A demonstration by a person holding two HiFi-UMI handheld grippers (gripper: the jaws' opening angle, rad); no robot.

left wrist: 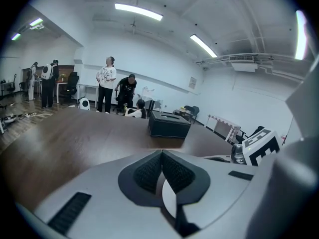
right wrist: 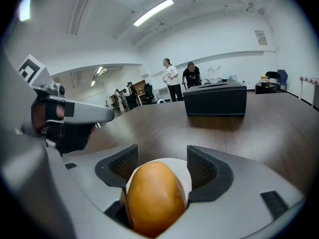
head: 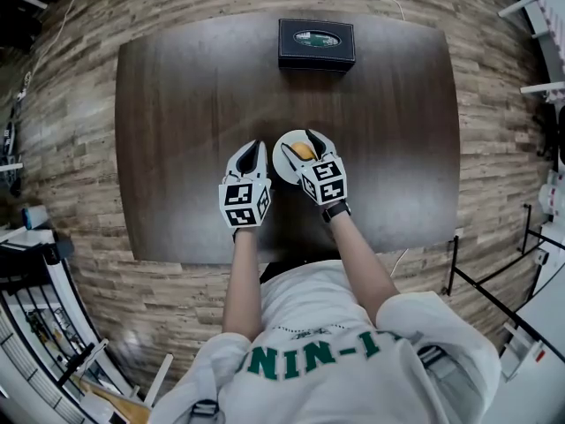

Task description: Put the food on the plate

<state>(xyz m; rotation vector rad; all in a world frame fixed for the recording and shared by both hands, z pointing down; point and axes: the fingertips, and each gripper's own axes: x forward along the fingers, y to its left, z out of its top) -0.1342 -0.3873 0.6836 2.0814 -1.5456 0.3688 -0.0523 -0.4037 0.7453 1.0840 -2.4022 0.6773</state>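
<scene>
A round orange-brown piece of food (head: 303, 151) lies on the small white plate (head: 284, 157) at the middle of the dark table. My right gripper (head: 302, 144) reaches over the plate with its jaws on either side of the food. In the right gripper view the food (right wrist: 155, 195) sits low between the jaws, the ribbed pads (right wrist: 202, 166) stand clear of it, and the plate (right wrist: 185, 176) shows under it. My left gripper (head: 252, 147) rests just left of the plate, with its pads (left wrist: 149, 173) meeting and nothing in them.
A black box (head: 316, 44) with an oval label stands at the table's far edge, also in the right gripper view (right wrist: 216, 99). The dark wooden table (head: 177, 104) stands on a plank floor. Several people stand far off in the room.
</scene>
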